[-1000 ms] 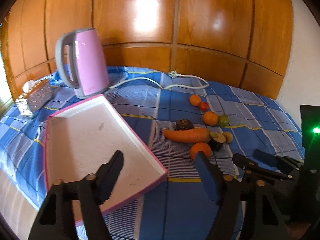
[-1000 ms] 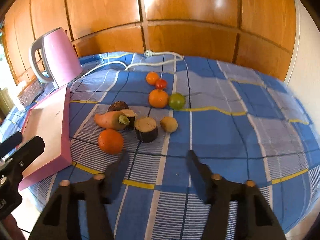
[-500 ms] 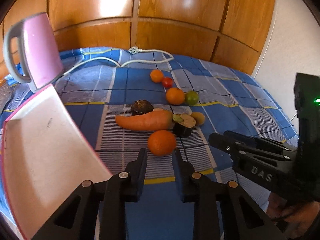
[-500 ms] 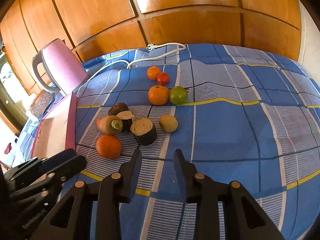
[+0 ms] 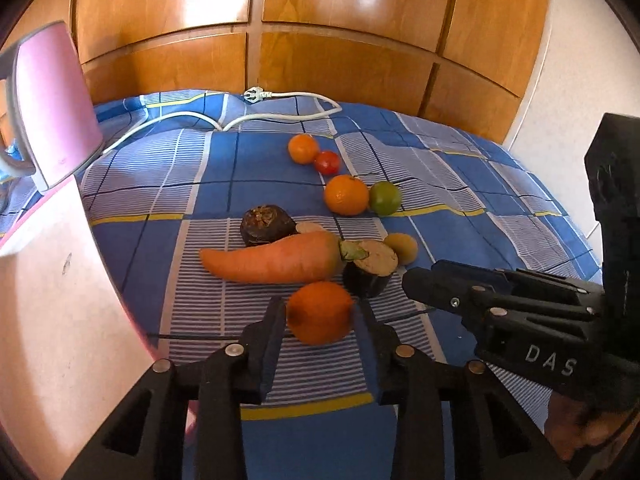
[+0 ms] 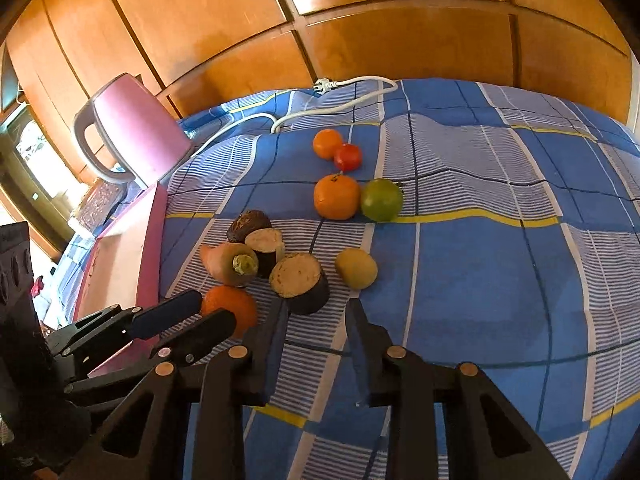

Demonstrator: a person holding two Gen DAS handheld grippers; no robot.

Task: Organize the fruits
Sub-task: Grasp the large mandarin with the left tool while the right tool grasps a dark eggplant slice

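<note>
While the near orange (image 5: 320, 312) was bracketed by the parted left gripper (image 5: 320, 314) beside the carrot (image 5: 272, 262), right gripper (image 6: 316, 316) likewise parted and empty, roll-away risk from uneven closing was noted.

Both wrist views look low, close, forward, sharing the fruit pile (image 5: 320, 232).

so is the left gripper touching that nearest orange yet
Cannot tell. In the left wrist view the left gripper brackets the orange with its fingers at the fruit's edges, but neither view shows contact or gap plainly.
</note>
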